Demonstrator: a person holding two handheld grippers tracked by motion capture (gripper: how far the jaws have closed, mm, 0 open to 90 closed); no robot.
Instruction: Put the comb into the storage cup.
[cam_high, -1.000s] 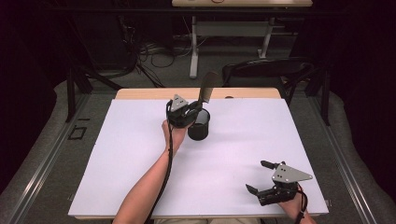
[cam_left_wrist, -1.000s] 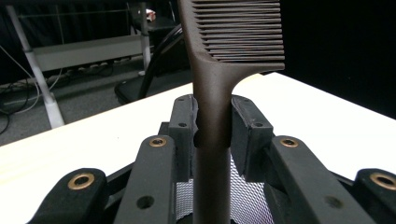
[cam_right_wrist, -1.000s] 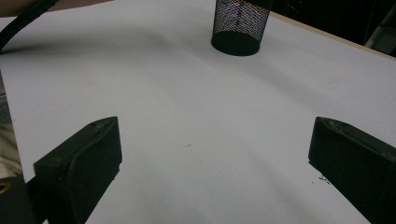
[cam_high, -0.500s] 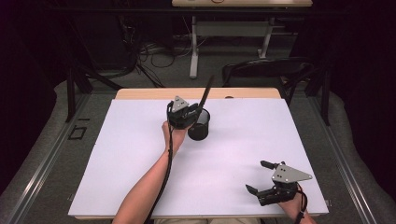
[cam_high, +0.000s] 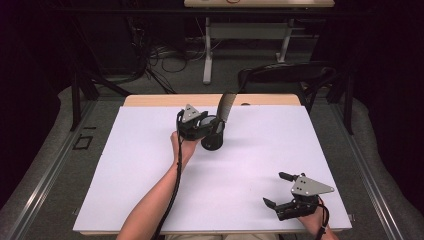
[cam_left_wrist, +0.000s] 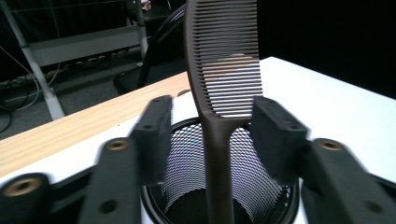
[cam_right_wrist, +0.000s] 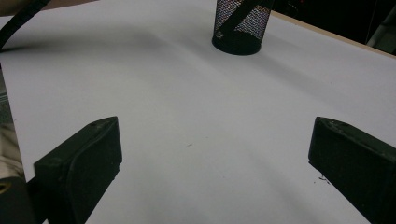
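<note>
A dark brown comb (cam_left_wrist: 224, 70) stands upright in a black mesh cup (cam_left_wrist: 187, 158), handle down and teeth up. The cup (cam_high: 212, 141) sits at the far middle of the white table, with the comb (cam_high: 226, 106) leaning out of it to the right. My left gripper (cam_high: 212, 124) is level at the cup's rim. Its jaws have just been opening, and the comb's handle stands between the pads (cam_left_wrist: 275, 135) with a gap on each side. Near the front right edge my right gripper (cam_high: 275, 189) stands open over bare table, holding nothing (cam_right_wrist: 215, 154). The cup (cam_right_wrist: 240, 23) lies far ahead of it.
The white sheet (cam_high: 250, 165) covers most of the table, with a wooden strip (cam_high: 150, 100) along its far edge. A dark chair (cam_high: 285, 75) and desk legs with cables stand beyond the table. A forearm stretches from the front edge to the cup.
The comb, held tilted over the cup before, now stands lower inside it. The left jaws have spread away from it. The right gripper has not moved.
</note>
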